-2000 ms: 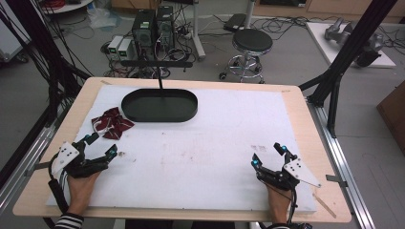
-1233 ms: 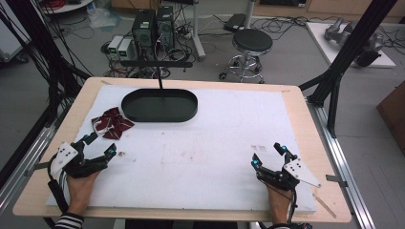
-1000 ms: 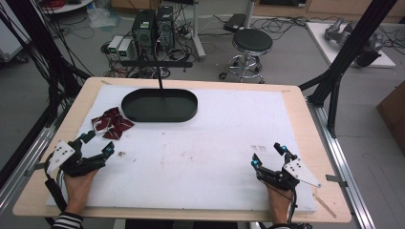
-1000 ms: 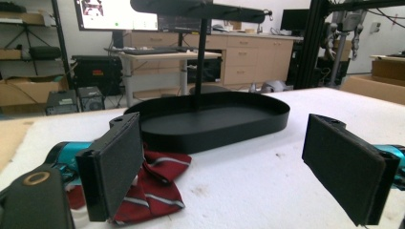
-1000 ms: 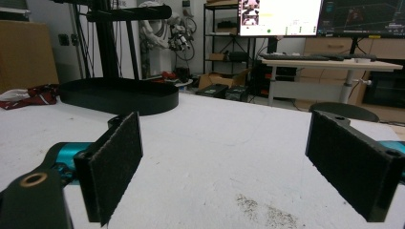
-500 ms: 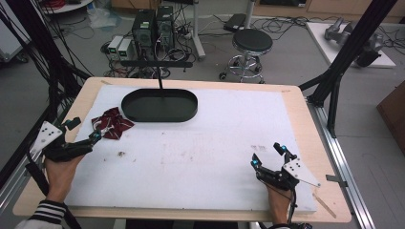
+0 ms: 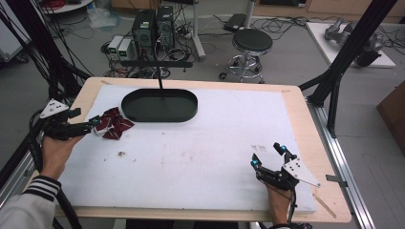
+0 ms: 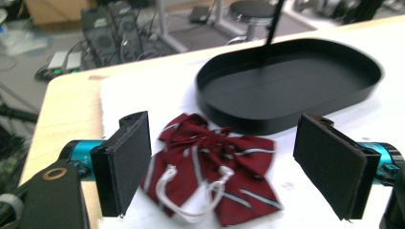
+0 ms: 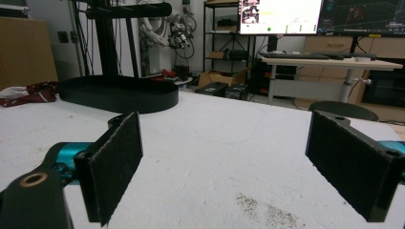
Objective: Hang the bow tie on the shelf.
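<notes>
A grey floor (image 7: 286, 52) surrounds the light wooden counter (image 7: 305, 124), which is covered by a white mat (image 7: 215, 138). Beyond its far edge stand two dark computer towers (image 7: 154, 27) amid tangled cables, and a round black stool (image 7: 252, 42) on a chrome base. Black frame struts (image 7: 351, 45) slant down on the right. In the right gripper view, a lit monitor (image 9: 279, 14) hangs above a pale desk (image 9: 325, 64), with a brown cardboard panel (image 9: 24, 52) to the left.
</notes>
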{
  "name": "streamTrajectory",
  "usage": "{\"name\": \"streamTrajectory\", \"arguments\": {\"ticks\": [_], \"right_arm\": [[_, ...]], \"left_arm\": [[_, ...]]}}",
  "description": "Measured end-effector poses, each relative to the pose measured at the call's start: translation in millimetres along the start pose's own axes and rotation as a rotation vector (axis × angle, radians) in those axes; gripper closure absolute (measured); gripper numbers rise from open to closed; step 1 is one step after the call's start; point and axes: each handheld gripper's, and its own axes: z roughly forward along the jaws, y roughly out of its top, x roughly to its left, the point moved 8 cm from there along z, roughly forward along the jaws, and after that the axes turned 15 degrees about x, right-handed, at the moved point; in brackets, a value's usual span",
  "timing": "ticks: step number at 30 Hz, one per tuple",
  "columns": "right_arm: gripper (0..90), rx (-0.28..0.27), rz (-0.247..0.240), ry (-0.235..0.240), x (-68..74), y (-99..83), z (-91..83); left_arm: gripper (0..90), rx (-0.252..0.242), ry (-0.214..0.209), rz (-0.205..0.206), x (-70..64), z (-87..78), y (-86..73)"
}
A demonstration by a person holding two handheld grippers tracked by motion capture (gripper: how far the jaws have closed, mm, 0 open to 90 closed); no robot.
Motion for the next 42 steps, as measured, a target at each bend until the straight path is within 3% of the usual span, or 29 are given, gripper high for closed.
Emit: {"name": "streamTrajectory", "arguments": {"ticks": [6,8,12,13,18,23,26,34,36,42], "right_arm": [[11.5,0.002,-0.009,-0.002,0.1,0.0,0.3],[11.5,0.002,-0.007,0.000,0.4,-0.1,0.3],[11.5,0.008,-0.010,-0.001,0.9,-0.4,0.4],[11.5,0.008,-0.010,-0.001,0.9,-0.4,0.4],[11.5,0.005,-0.017,-0.003,0.9,-0.1,0.7],[11.5,0.005,-0.014,-0.006,0.9,-0.1,0.7],[11.5,0.004,-0.015,-0.007,0.7,0.0,0.7],[11.5,0.001,-0.016,-0.009,0.6,0.1,0.5],[11.5,0.001,-0.014,-0.011,0.7,0.0,0.4],[11.5,0.000,-0.013,-0.011,0.6,-0.1,0.1]], "left_arm": [[22.1,0.106,0.025,-0.022,11.7,19.4,-0.4],[22.8,0.155,0.050,-0.021,15.6,26.6,-3.4],[24.2,0.237,0.062,-0.012,19.5,36.5,-4.2],[25.0,0.237,0.062,-0.012,19.5,36.5,-4.2],[25.7,0.326,0.041,-0.049,24.1,48.3,-6.6],[27.2,0.373,0.018,-0.066,28.1,55.1,-7.9],[28.4,0.414,-0.003,-0.102,33.1,59.9,-7.7],[33.5,0.510,0.002,-0.114,36.2,71.2,-13.5],[35.0,0.551,0.001,-0.126,37.1,76.1,-19.0],[40.4,0.606,-0.015,-0.170,37.3,80.0,-24.0]]}}
